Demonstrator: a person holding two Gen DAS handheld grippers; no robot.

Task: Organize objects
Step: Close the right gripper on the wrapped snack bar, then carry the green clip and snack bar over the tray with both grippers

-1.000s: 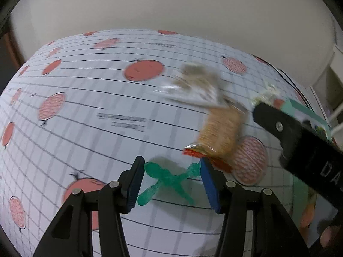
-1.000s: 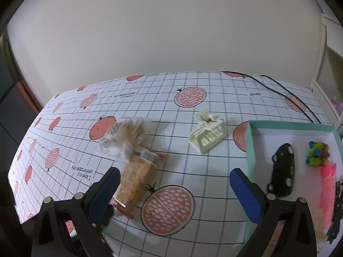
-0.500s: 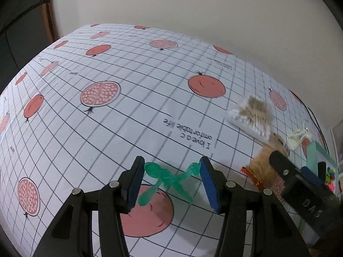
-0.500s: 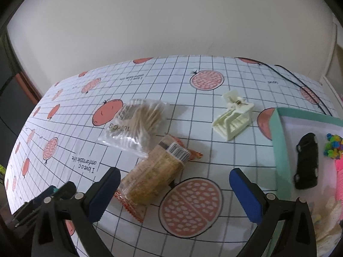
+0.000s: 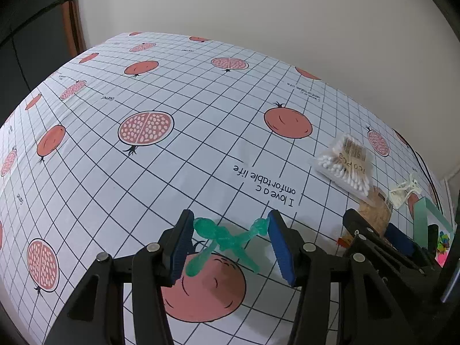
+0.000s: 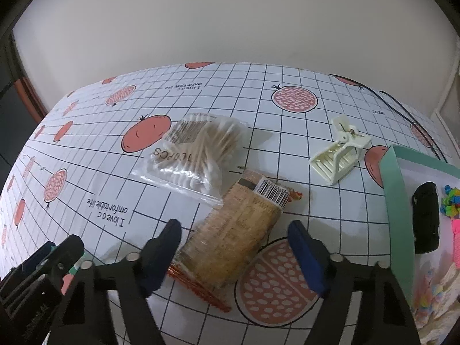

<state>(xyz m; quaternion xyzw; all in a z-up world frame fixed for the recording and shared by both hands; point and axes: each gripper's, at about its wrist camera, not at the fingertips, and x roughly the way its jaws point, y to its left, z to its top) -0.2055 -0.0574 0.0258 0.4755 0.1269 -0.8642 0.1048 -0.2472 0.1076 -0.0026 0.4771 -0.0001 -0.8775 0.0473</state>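
Note:
My left gripper (image 5: 228, 230) is shut on a translucent green toy figure (image 5: 224, 238), held just above the pomegranate-print tablecloth (image 5: 172, 172). My right gripper (image 6: 234, 230) is open, its blue pads (image 6: 302, 247) on either side of a clear packet of crackers (image 6: 238, 224) lying on the cloth; a narrow gap shows on the right side. Beyond the packet lies a bag of cotton swabs (image 6: 195, 149). A white hair clip (image 6: 339, 152) sits to the right of it. The teal tray (image 6: 398, 201) is at the right edge.
The tray holds a black toy car (image 6: 425, 218), a colourful bead cluster (image 6: 451, 204) and a pink item (image 6: 455, 238). A black cable (image 6: 402, 109) runs along the far right of the table. A pale wall stands behind the table. The left gripper's body (image 6: 43, 261) shows at bottom left.
My left gripper swung left, away from the tray, still holding the green figure. My right gripper dropped and moved in over the cracker packet, and its jaws narrowed around it.

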